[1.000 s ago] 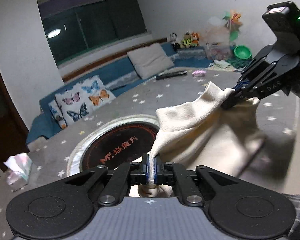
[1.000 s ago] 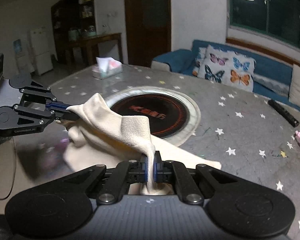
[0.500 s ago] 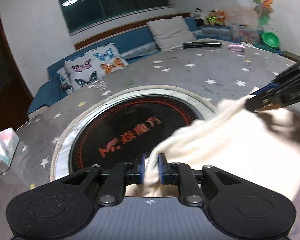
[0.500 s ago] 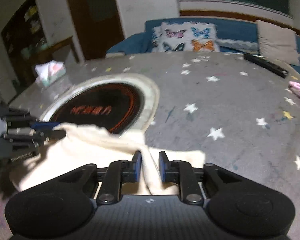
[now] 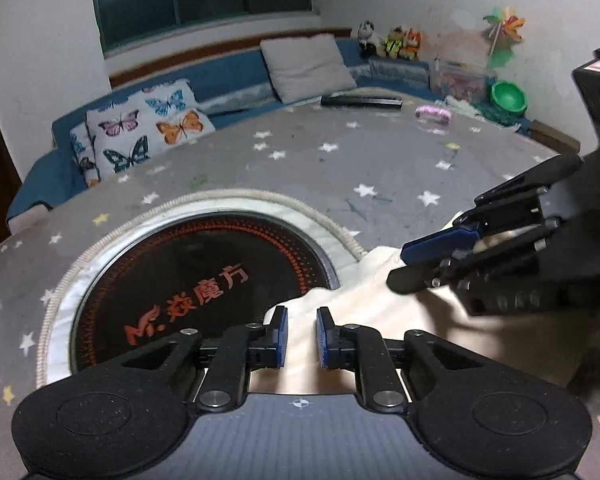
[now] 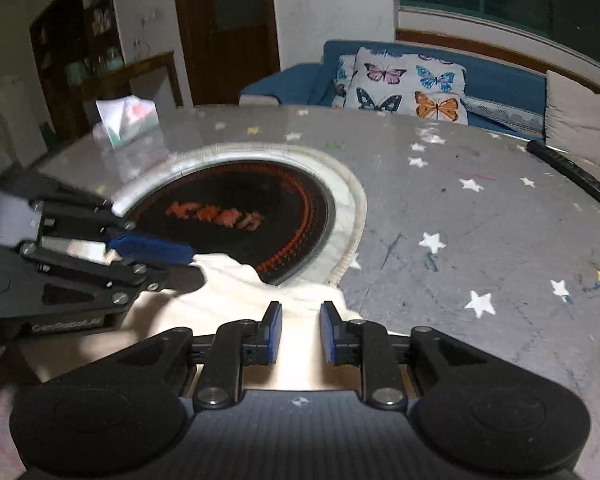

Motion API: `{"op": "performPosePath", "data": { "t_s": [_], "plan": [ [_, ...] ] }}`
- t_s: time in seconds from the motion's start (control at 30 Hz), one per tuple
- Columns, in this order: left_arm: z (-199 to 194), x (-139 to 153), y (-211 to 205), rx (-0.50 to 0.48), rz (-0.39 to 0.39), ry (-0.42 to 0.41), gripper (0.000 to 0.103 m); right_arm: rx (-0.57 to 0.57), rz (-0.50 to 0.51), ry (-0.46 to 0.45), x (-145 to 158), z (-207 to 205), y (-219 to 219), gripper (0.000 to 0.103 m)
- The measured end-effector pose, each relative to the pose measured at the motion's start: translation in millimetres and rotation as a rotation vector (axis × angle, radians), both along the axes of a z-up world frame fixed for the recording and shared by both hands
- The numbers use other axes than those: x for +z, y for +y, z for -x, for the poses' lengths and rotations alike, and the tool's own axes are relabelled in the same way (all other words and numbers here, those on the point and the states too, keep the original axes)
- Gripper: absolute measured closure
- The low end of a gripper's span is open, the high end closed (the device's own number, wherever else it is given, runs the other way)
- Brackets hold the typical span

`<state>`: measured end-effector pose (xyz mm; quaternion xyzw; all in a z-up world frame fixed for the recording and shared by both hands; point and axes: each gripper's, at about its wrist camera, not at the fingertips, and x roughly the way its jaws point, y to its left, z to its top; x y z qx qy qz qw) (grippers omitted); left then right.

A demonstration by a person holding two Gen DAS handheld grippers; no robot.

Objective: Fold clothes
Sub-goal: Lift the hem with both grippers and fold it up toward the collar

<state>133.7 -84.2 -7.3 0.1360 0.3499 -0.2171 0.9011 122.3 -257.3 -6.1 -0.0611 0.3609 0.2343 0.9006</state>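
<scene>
A cream cloth lies folded flat on the grey star-patterned table, its far edge overlapping the round cooker plate. My left gripper hovers low over the cloth's left part, open, with fabric showing under the gap but not pinched. My right gripper comes in from the right, just above the cloth's far right corner. In the right wrist view the right gripper is open over the cloth, and the left gripper reaches in from the left over the cloth's edge.
A black round cooker plate with red lettering is set in the table. A black remote and a pink item lie at the far side. A tissue pack sits near the far left edge. A blue sofa with butterfly cushions stands behind.
Both grippers came down with the lifted cloth, laid it on the table and opened, letting go of its corners. The cloth now lies flat instead of hanging between them.
</scene>
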Motion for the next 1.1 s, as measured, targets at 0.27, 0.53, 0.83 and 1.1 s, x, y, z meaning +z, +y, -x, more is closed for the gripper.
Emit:
{"op": "performPosePath", "data": {
  "t_s": [0.27,0.53,0.83,1.1],
  "plan": [
    [-5,-5,3,0.012,0.010,0.013,0.084,0.051,0.026,-0.057,13,20,6,0.082],
    [-6,-4,2,0.027,0.017,0.009,0.084,0.121,0.086,-0.107,17,43,20,0.082],
    [10,3,9,0.069,0.019,-0.042,0.084,0.228,0.116,-0.092,13,91,27,0.081],
    [78,17,32,0.031,0.054,-0.101,0.084,0.134,0.063,-0.073,20,124,-17,0.068]
  ]
}}
